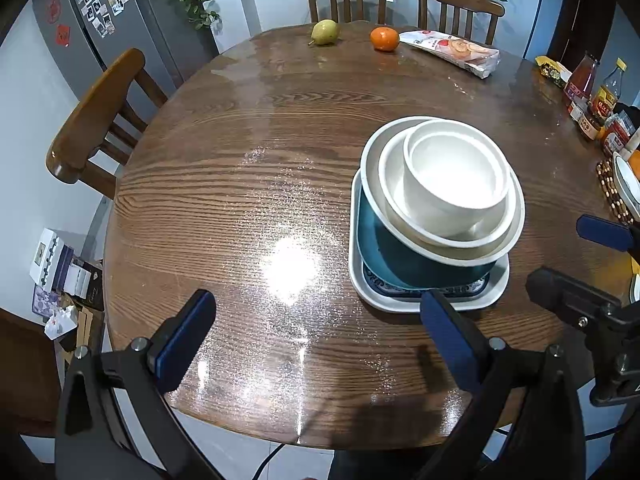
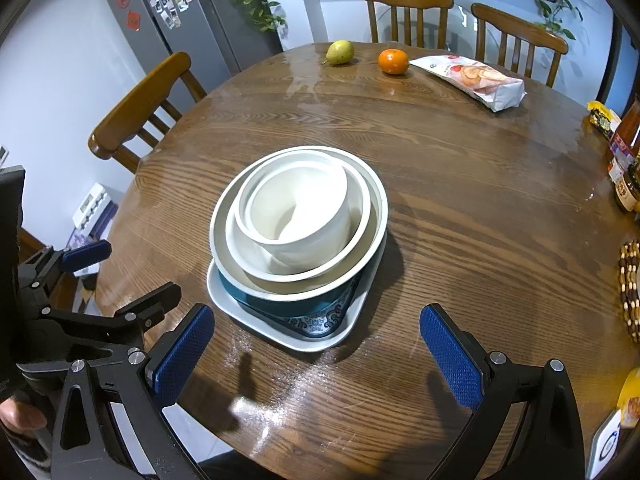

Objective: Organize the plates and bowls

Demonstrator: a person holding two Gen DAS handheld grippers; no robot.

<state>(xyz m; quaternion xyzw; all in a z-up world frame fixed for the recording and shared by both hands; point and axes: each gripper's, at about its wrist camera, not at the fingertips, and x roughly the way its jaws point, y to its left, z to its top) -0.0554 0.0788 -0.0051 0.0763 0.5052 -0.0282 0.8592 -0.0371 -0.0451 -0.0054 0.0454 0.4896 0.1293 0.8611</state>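
Seemingly the nested bowls (image 2: 298,216) on the square plate (image 2: 280,332) are being left finished, both grippers (image 2: 316,354) (image 1: 320,334) being held apart, empty, beside it

left hand-held gripper (image 1: 316,328) agape, right hand-held gripper (image 2: 316,344) agape

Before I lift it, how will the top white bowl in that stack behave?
The top white bowl sits tilted inside the wider bowl, so it may rock or slide when nudged. It looks glazed and glossy, so probably slippery and chip-prone. Its deep, straight wall should give the fingers a fair pinch.
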